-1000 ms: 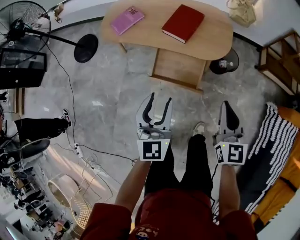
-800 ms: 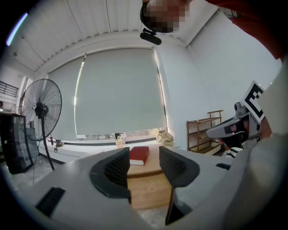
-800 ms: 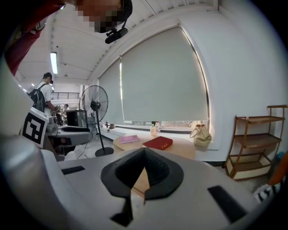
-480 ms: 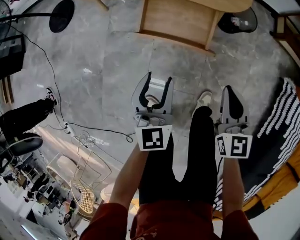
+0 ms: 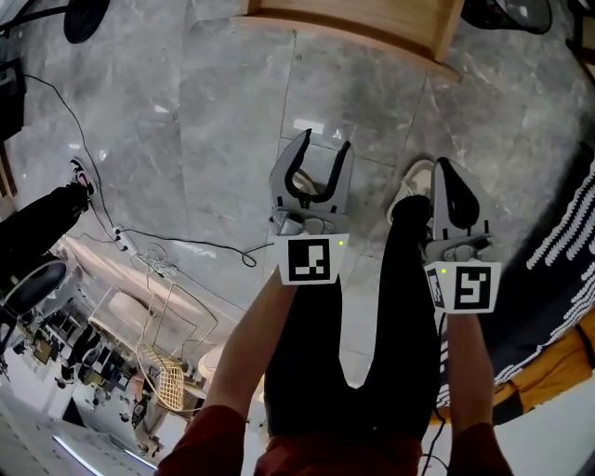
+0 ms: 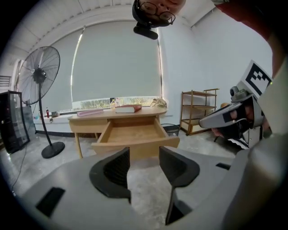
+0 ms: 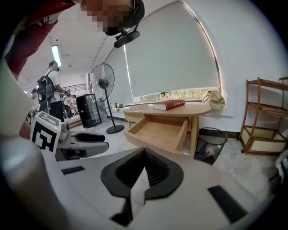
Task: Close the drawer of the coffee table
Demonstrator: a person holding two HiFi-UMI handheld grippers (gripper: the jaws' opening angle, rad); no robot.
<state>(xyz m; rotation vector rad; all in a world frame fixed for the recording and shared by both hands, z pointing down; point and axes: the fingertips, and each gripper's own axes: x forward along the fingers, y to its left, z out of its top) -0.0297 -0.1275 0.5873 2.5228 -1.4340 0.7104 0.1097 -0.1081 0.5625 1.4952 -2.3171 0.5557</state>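
With your left gripper (image 6: pixel 144 155) spread empty and right gripper (image 7: pixel 144 155) clenched on nothing, the stiff wooden drawer (image 6: pixel 135 143) likely wanted a flat push mid-front.

Head view: drawer (image 5: pixel 363 20), fan base (image 5: pixel 84 14), bin (image 5: pixel 507 11) cut by top edge.

Drawer (image 6: pixel 133 134), table (image 6: pixel 87 125): light wood. Book (image 6: pixel 128 108): red. Floor (image 5: pixel 204 139): grey, veined marble. Rug (image 5: pixel 572 237): blk/wht stripes. Trousers (image 5: pixel 372 335): blk.
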